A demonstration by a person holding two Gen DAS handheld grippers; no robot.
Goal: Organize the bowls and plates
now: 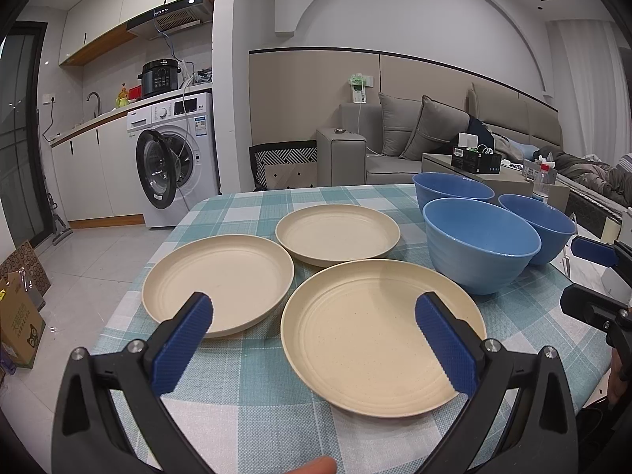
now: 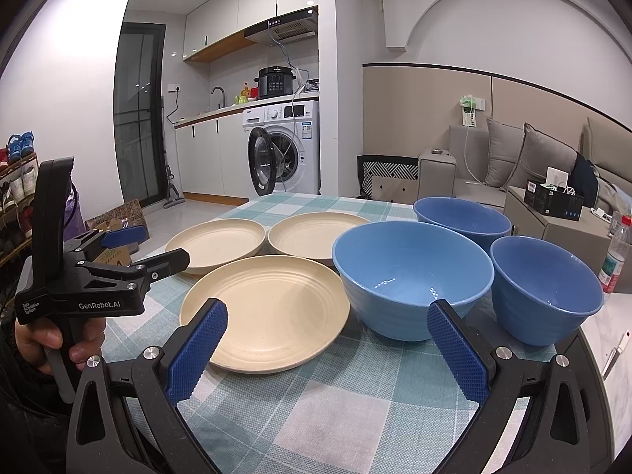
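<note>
Three cream plates lie on the checked tablecloth (image 1: 245,391): a near plate (image 1: 379,335) (image 2: 268,308), a left plate (image 1: 217,280) (image 2: 217,241) and a far plate (image 1: 337,233) (image 2: 316,233). To their right stand three blue bowls: a large near bowl (image 1: 480,245) (image 2: 410,268), a far bowl (image 1: 452,189) (image 2: 462,213) and a right bowl (image 1: 537,225) (image 2: 545,280). My left gripper (image 1: 314,312) (image 2: 158,247) hovers open over the near and left plates, holding nothing. My right gripper (image 2: 328,316) (image 1: 580,276) is open and empty in front of the near plate and large bowl.
A hand (image 2: 43,339) grips the left tool's handle. Beyond the table's far edge are a washing machine (image 1: 177,158) with its door open and a grey sofa (image 1: 414,146). A side table with a bottle (image 2: 614,256) stands right. Cardboard boxes (image 1: 19,316) sit on the floor left.
</note>
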